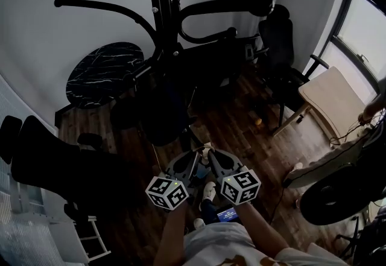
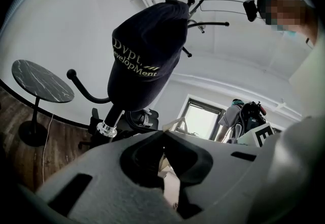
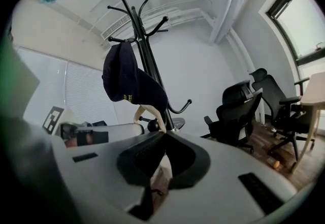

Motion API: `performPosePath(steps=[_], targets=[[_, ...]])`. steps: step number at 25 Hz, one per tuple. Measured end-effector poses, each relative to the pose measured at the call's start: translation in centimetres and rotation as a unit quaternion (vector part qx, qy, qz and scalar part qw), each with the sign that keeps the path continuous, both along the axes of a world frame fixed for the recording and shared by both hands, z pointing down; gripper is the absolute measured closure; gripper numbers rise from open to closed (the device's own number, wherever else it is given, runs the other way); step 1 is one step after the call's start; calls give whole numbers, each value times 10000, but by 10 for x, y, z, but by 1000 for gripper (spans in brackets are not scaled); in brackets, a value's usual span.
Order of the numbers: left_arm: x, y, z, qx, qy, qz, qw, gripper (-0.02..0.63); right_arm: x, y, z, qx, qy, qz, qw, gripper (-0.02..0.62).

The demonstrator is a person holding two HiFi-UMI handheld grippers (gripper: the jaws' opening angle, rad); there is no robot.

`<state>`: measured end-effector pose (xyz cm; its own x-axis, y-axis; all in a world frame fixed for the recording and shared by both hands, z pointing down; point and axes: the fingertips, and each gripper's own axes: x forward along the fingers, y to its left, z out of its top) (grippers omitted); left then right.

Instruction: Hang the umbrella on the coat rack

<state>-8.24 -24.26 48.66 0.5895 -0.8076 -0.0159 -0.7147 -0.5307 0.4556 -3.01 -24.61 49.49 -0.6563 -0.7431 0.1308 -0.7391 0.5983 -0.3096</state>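
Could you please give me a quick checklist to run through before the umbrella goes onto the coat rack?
1. Hold of the right gripper: ok, its fingers are shut on the cream curved handle.
2. Hold of the left gripper: ok, its fingers are closed with a cream piece between them, apparently the same handle.
3. State of the umbrella: ok, its canopy is folded and bundled.
4. Free place on the coat rack: ok, bare hooks show near the top.
5. Hanging done: not ok, both grippers hold it, handle end down.
6. Canopy touching the rack: cannot tell.
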Motion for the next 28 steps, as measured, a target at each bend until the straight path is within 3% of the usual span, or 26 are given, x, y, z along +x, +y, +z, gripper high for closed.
performPosePath(steps=[16, 28], targets=[[-15, -19, 19, -166, 66, -93, 9998, 586, -16, -22, 21, -157, 178, -169, 9996, 580], [-18, -19, 40, -347, -209, -3, 9992, 586, -17, -29, 43, -357, 225, -224, 9989, 580]])
